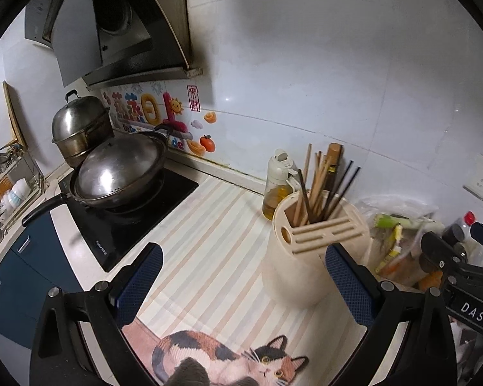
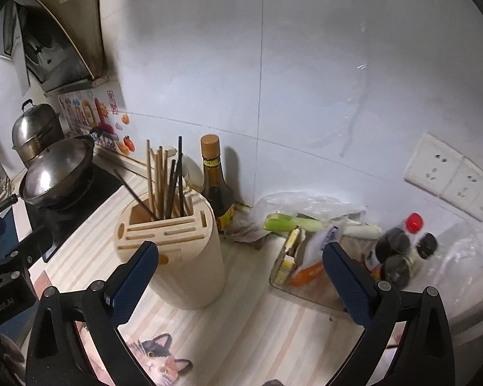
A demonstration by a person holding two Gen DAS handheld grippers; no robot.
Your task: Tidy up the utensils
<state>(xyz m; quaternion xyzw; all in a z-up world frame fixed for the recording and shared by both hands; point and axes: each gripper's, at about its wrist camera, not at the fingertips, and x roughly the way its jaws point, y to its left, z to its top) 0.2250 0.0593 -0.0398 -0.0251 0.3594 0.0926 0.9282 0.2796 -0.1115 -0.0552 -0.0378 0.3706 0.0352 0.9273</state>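
Note:
A cream utensil holder with knife slots stands on the striped counter mat. Several wooden and black chopsticks stick upright out of its back compartment. My left gripper hangs open over the mat, its right finger just in front of the holder, with nothing between its fingers. My right gripper is open too and empty, its left finger in front of the holder's lower left. The right gripper's body shows at the right edge of the left wrist view.
A lidded wok and a steel steamer pot sit on the black stove at the left. An oil dispenser and a dark sauce bottle stand behind the holder. A tray of packets, plastic bags, greens and spice jars fills the right.

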